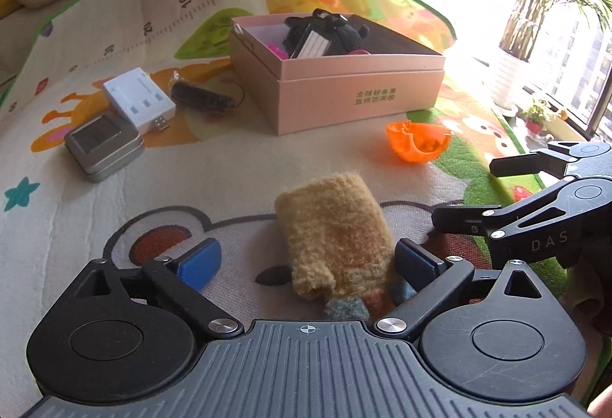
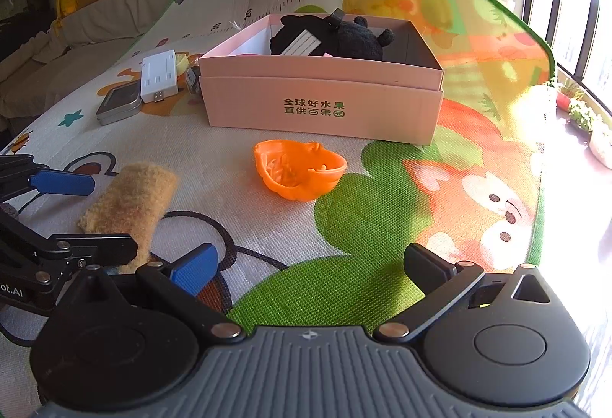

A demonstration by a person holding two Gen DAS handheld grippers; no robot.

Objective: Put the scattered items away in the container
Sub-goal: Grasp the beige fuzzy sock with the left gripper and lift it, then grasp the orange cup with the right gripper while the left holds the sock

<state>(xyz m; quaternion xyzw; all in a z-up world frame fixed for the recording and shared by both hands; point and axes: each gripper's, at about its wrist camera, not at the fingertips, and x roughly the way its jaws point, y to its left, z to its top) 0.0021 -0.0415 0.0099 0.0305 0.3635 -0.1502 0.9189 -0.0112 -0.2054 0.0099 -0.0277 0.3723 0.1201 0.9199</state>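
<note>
A bright room with tall windows on the right and a sofa with stuffed toys at the far left; I am working over a cartoon play mat [image 2: 382, 226] that serves as my surface. The pink box [image 2: 325, 104] stands toward the far middle of the mat, and it already holds a black plush [image 2: 344, 35] with a white tag, plus something pink that I can barely make out. So part of the tidying looks done.

What remains, as far as I can see: the tan sock [image 1: 332, 226] lying near me, the orange cup [image 2: 300, 171] between the sock and the box, and at the far left a tin [image 1: 101, 146], a white adapter [image 1: 137, 100] and a small dark pouch [image 1: 202, 96], all outside the box. That makes five pieces left, by my count.

My left gripper [image 1: 306, 265] stands wide open with the sock between its fingers; the right pad sits just beside the fabric and the left pad is apart from it, so I am not holding it. My right gripper [image 2: 310, 269] is also open and empty, hovering over the green patch of the mat, near the cup.

I judge the sock to be the step in hand: close on it, then carry it to the box.
</note>
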